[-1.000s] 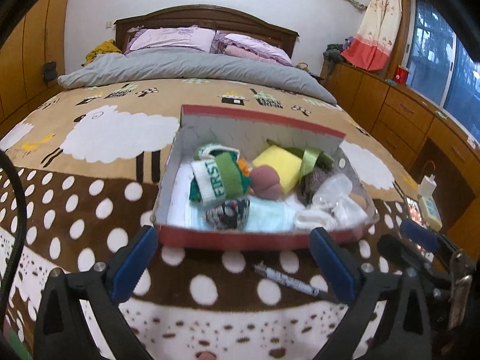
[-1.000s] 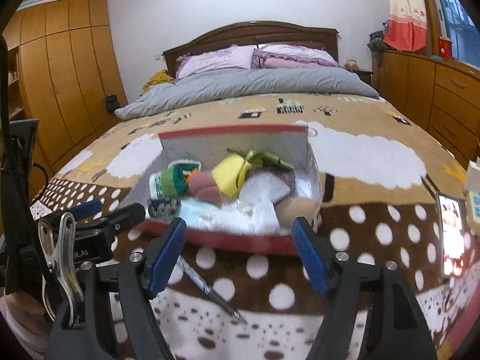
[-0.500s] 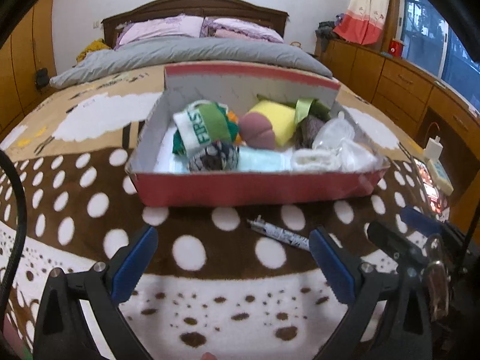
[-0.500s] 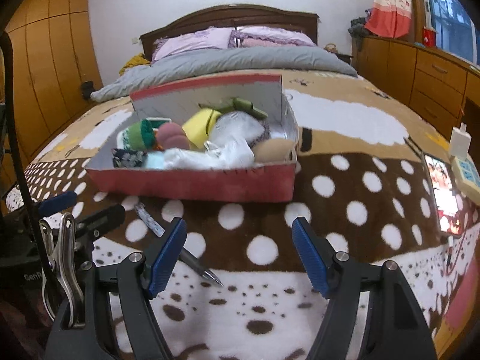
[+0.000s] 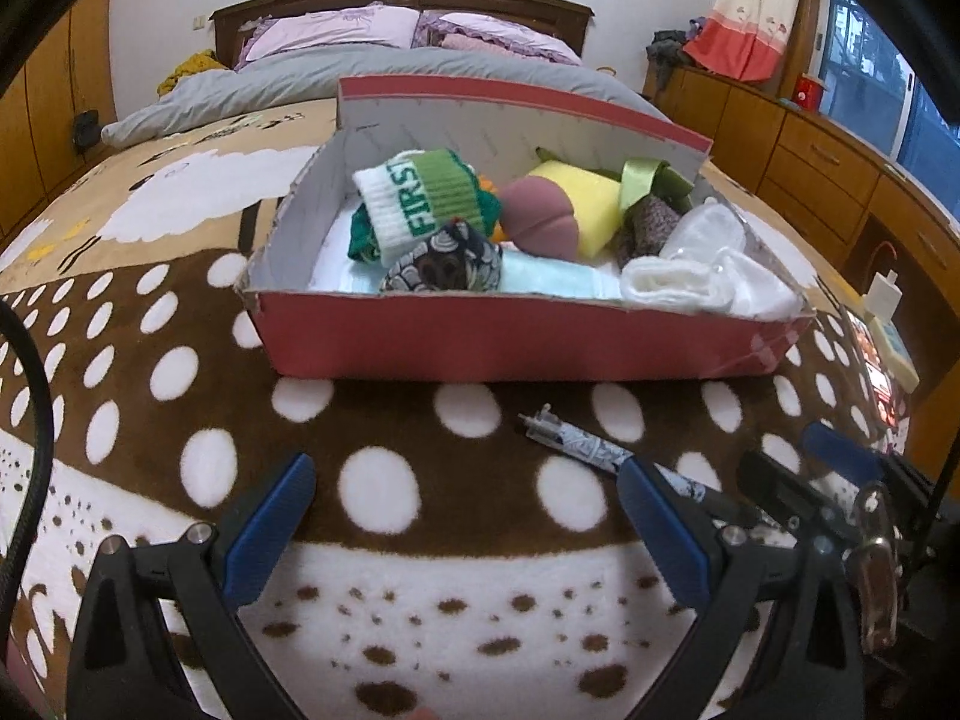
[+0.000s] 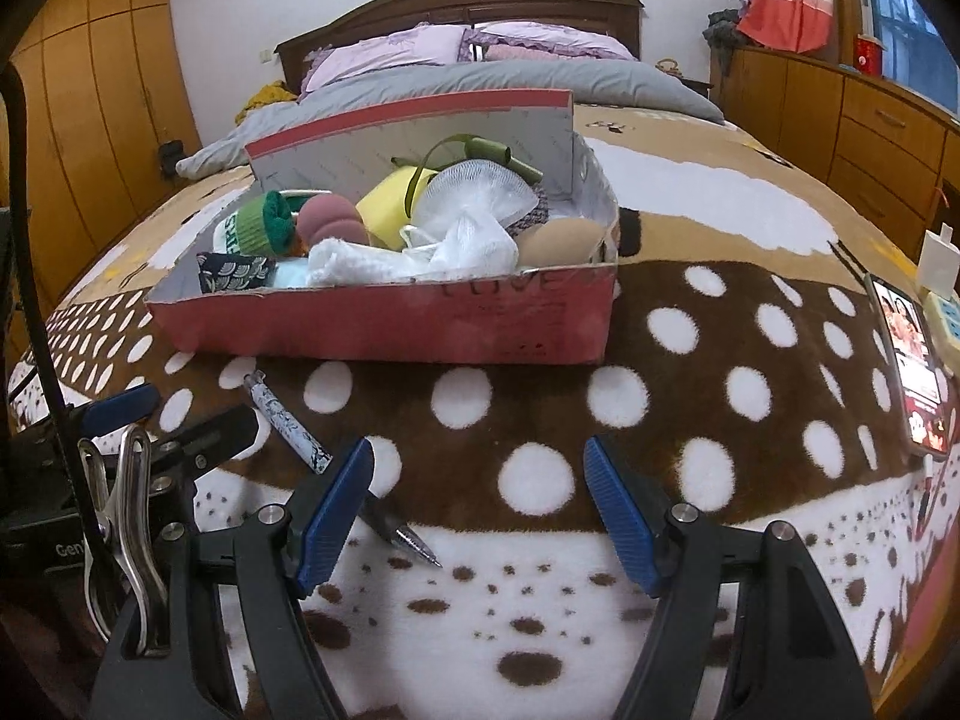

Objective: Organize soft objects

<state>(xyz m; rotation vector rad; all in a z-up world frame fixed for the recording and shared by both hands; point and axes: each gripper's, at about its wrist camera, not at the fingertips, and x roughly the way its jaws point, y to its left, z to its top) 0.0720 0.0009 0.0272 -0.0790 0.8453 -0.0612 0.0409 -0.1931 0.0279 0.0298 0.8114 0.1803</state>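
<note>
A red cardboard box (image 5: 492, 342) (image 6: 384, 324) sits on the bed, full of soft things: a white and green "FIRST" sock (image 5: 420, 204), a pink sponge (image 5: 543, 228), a yellow sponge (image 5: 591, 207), a patterned pouch (image 5: 444, 267), white cloths (image 5: 708, 288) and a white mesh puff (image 6: 480, 198). My left gripper (image 5: 465, 531) is open and empty, low over the blanket in front of the box. My right gripper (image 6: 480, 516) is open and empty, also in front of the box.
A patterned pen (image 5: 591, 450) (image 6: 294, 426) lies on the spotted brown blanket between the box and the grippers. A phone (image 6: 912, 372) and a power strip (image 6: 945, 306) lie at the right edge. Wooden drawers (image 5: 828, 168) stand to the right, pillows (image 5: 336, 33) at the far end.
Both grippers have dropped lower towards the blanket, so the box now looks taller and nearer. Both jaws stay open. Nothing in the box has moved.
</note>
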